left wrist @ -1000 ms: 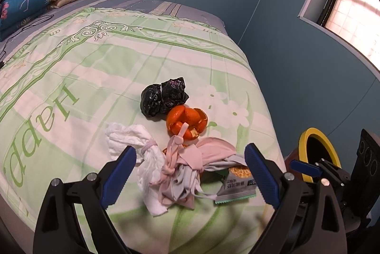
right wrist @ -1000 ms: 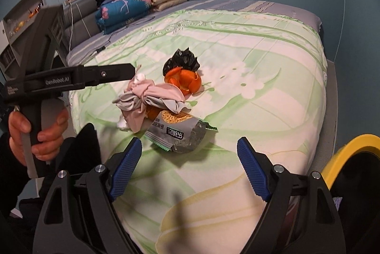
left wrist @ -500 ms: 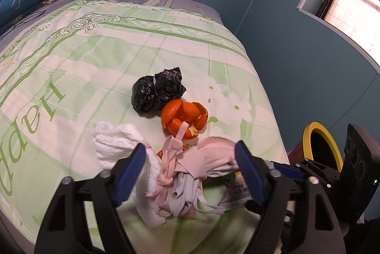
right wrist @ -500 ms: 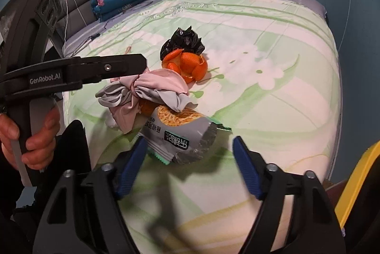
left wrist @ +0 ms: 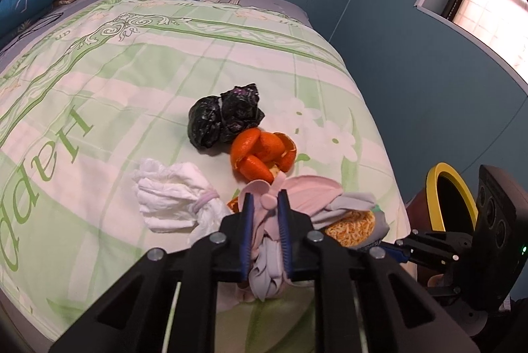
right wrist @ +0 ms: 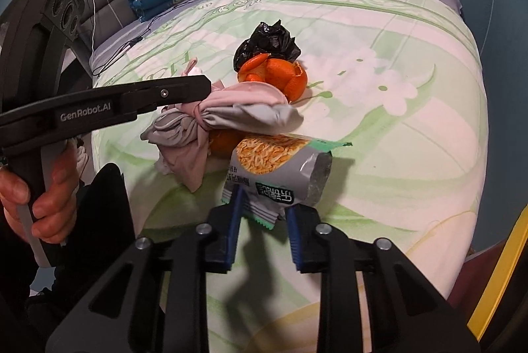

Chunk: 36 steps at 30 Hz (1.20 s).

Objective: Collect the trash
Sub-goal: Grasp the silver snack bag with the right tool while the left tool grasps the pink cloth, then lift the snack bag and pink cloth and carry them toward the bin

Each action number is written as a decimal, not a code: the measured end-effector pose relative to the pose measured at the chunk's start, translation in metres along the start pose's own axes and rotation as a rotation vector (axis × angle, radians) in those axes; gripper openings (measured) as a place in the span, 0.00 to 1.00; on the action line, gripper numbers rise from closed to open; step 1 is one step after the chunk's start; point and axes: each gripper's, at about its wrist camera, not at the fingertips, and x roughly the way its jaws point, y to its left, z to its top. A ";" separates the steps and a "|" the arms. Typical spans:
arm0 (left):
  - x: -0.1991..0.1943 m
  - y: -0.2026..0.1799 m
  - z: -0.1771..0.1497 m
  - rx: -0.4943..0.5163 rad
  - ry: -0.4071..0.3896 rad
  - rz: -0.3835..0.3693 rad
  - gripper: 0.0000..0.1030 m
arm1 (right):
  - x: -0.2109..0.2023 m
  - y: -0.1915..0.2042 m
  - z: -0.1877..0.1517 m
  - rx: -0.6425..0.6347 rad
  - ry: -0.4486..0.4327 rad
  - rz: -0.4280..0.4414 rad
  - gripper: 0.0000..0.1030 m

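Lifting both together works best: left gripper (left wrist: 266, 232), its jaws just closing, grasps the knotted pink-grey cloth bundle (left wrist: 290, 204); right gripper (right wrist: 263, 216), jaws likewise just closing, pinches the grey noodle snack wrapper (right wrist: 280, 168); raise straight, clear of the orange peel (left wrist: 260, 155).

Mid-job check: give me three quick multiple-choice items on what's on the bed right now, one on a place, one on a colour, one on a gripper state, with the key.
1. Where does the orange peel lie relative to the black bag?
A. Touching it, on the side nearer the grippers
B. Far off by the pillows
C. Inside the bin

2. What colour is the bin's rim?
A. Red
B. Yellow
C. White

3. What is the left gripper doing?
A. Jaws wide open over bare sheet
B. Closed on the pink and grey cloth bundle
C. Holding the noodle packet

Key: 1 A, the peel sits against the bag's near edge. 2 B, a yellow ring shows beside the bed. 3 B, its jaws have just been closing and the pads press the knotted cloth; the right gripper pinches the packet.
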 end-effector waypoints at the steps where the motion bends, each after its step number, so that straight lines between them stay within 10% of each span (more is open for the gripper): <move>1: 0.000 0.001 0.000 -0.006 0.001 -0.001 0.11 | 0.001 0.001 0.000 0.000 0.003 0.001 0.17; 36: -0.088 0.033 0.002 -0.144 -0.182 -0.024 0.09 | -0.089 0.011 -0.012 -0.028 -0.121 0.003 0.05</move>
